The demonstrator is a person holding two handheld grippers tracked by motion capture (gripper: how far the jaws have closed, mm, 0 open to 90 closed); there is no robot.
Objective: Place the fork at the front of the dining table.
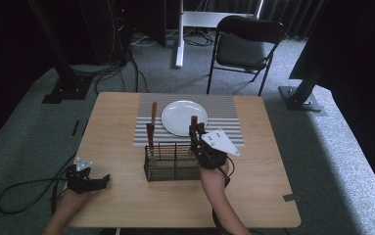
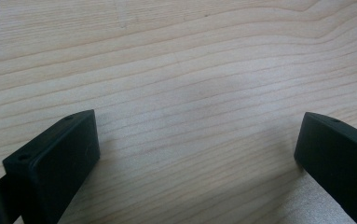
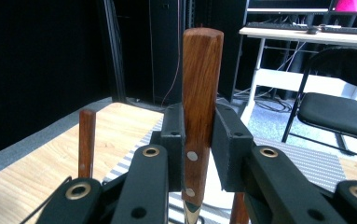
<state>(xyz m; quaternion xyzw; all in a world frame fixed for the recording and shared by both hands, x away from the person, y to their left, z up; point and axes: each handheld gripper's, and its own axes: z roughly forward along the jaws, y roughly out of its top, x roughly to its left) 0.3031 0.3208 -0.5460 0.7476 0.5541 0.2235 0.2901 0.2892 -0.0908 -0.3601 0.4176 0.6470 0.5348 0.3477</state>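
My right gripper (image 1: 195, 129) is shut on a wooden-handled piece of cutlery (image 1: 194, 120) and holds it upright over the right end of a black wire basket (image 1: 171, 169). In the right gripper view the jaws (image 3: 199, 128) clamp the brown riveted handle (image 3: 202, 70), whose metal part runs down out of sight. Another wooden-handled piece (image 1: 152, 125) stands in the basket's left end, with its handle (image 3: 86, 140) rising to the left of the jaws. My left gripper (image 1: 103, 180) rests at the table's near left corner, open, with bare wood between its jaws (image 2: 197, 140).
Behind the basket, a white plate (image 1: 184, 117) lies on a striped placemat (image 1: 224, 110). A black folding chair (image 1: 246, 49) and dark stand legs sit on the carpet beyond the table. A cable trails from the left gripper off the table's left edge.
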